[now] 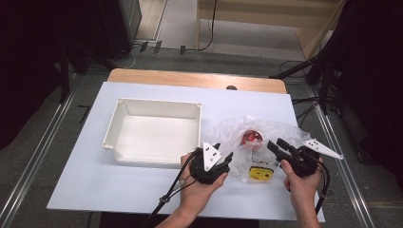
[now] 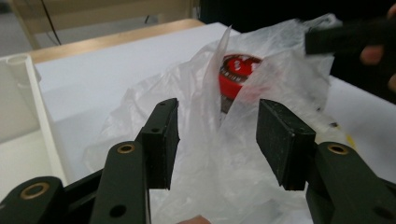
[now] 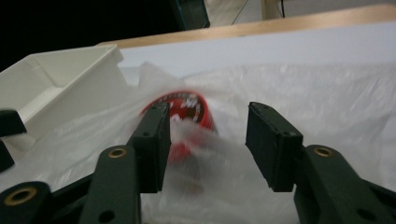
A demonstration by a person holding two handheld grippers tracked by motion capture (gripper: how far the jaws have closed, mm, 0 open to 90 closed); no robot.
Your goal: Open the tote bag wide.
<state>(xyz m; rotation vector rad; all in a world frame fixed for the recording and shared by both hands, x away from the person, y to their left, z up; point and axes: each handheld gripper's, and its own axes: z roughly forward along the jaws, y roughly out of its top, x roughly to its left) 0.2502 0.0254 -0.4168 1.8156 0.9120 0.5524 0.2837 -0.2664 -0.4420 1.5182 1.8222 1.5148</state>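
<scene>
A crumpled clear plastic bag (image 1: 280, 128) lies on the white table top, right of centre. Inside it are a red-lidded can (image 1: 251, 137) and a yellow packet (image 1: 260, 174). My left gripper (image 1: 227, 159) is at the bag's left edge and my right gripper (image 1: 278, 145) at its right side, both pointing at the can. In the left gripper view the left gripper (image 2: 217, 112) stands open, with bag film (image 2: 215, 168) and the can (image 2: 236, 70) beyond the pads. In the right gripper view the right gripper (image 3: 208, 114) is open too, with the can (image 3: 187, 105) blurred behind film.
A white rectangular tray (image 1: 114, 126) sits empty to the left of the bag, close to my left hand; its corner shows as the tray (image 3: 60, 74) in the right gripper view. A wooden strip (image 1: 190, 78) runs along the table's far edge. Cables trail from both grippers.
</scene>
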